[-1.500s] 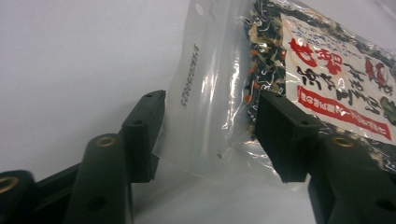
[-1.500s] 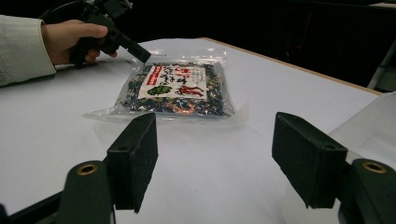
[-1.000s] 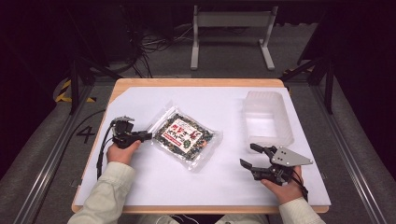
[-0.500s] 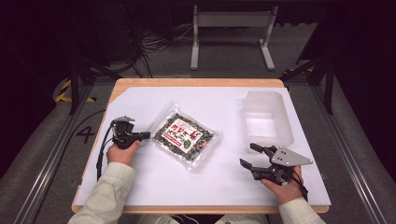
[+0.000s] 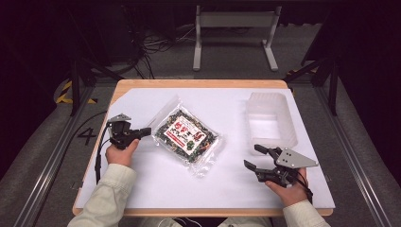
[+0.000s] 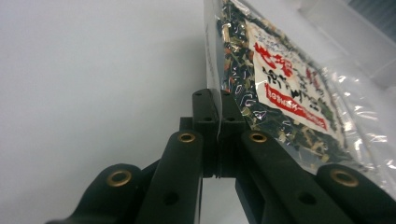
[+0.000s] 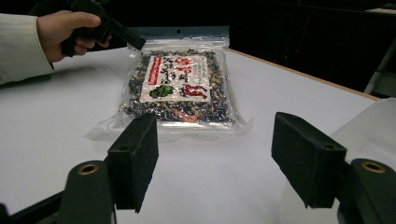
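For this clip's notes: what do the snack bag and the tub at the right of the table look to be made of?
The snack bag looks like thin, clear, glossy plastic film: it shows glints and creases, its dark contents show through, and a printed label sits on its face. The tub looks like translucent, frosted, fairly stiff plastic: milky walls with the white table cover dimly visible through them. Neither can be confirmed by look alone.

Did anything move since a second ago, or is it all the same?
Nothing visibly changed. The left gripper stays shut on the edge of the snack bag, which lies where it was. The right gripper still waits open near the clear tub.
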The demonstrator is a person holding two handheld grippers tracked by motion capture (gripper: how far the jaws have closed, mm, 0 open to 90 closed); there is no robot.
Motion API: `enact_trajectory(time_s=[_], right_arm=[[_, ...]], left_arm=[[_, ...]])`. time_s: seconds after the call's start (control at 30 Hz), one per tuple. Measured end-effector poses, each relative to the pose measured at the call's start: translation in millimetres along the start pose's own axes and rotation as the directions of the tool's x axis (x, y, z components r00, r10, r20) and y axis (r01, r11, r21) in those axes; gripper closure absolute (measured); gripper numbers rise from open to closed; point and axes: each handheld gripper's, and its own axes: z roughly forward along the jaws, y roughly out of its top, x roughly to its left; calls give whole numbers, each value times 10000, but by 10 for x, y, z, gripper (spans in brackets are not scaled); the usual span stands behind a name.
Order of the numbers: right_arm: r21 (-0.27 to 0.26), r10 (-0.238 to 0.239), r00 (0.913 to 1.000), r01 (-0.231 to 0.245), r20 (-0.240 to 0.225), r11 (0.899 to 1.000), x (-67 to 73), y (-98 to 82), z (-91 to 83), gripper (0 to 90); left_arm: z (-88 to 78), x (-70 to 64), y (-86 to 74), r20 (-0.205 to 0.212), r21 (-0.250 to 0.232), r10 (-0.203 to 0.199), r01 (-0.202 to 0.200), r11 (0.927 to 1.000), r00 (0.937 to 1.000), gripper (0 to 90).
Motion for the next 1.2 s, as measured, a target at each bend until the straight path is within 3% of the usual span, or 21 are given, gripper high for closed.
enact_trajectory(time_s=[0.17, 0.3, 0.5, 0.63, 0.8, 1.0, 1.13, 1.2], right_arm=[[-66, 0, 10000, 0, -6, 10000, -1, 18, -7, 328], [-94, 0, 10000, 0, -29, 10000, 2, 33, -15, 336], [-140, 17, 10000, -18, -87, 9999, -2, 61, -33, 360], [-265, 26, 10000, -28, -88, 9996, -5, 89, -38, 365], [-489, 7, 9999, -14, -157, 9988, 5, 166, -50, 373], [-838, 21, 9995, -47, -305, 9965, 4, 304, -42, 383], [-1032, -112, 9986, 58, -515, 9946, 8, 433, 9, 377], [-1136, -201, 9976, 125, -660, 9934, 14, 523, 45, 371]], left_arm=[[-159, -154, 115, 534, -704, 383, -345, 9969, 9978, 898], [-253, -250, 178, 618, -1049, 749, -682, 9921, 9953, 899], [-427, -461, 281, 1032, -1765, 1330, -1134, 9778, 9857, 899], [-542, -610, 348, 1121, -2151, 1835, -1565, 9640, 9766, 900], [-712, -822, 429, 1072, -2632, 2771, -2415, 9340, 9548, 900], [-871, -1009, 475, 1106, -3069, 3498, -3028, 9023, 9303, 900], [-970, -1118, 501, 995, -3229, 4040, -3546, 8775, 9093, 900], [-990, -1136, 504, 987, -3258, 4120, -3618, 8735, 9058, 900]])
